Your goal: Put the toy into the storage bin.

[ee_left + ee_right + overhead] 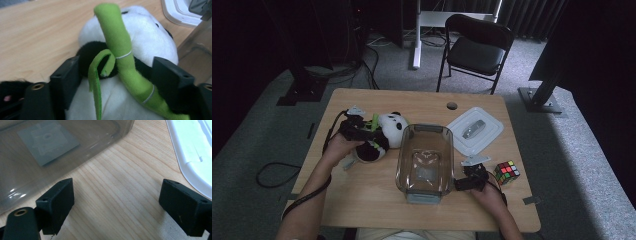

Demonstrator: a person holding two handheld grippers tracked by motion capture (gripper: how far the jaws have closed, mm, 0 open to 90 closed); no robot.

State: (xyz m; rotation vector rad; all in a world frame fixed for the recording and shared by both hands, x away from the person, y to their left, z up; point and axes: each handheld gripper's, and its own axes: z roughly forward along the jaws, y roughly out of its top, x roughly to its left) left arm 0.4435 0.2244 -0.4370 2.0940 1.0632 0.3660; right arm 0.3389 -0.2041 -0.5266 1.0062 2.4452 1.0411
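Work in hand: picking up the black-and-white plush panda holding a green felt bamboo stalk (pixel 379 136), judged for the clear plastic storage tub (pixel 425 161).
Panda's place: on the light wooden table (pixel 362 195), left of the tub and just beside it, the white head at the far end.
Left gripper (pixel 364 131): in the left gripper view its jaws stood either side of the panda's body (pixel 117 75), pads against the fur; I judged it a grip just taken, though how firm it was could not be told.
Right gripper (pixel 464 183): jaws wide apart with bare table between them, resting near the tub's right wall.
Done so far: tub uncovered and empty; its white lid (pixel 475 131) lay flat at the far right.
Left to do: lift the panda, carry it right, lower it in.
Count: one panda, one tub, one lid, one multicoloured puzzle cube (pixel 506 172) at the near right, two grippers.
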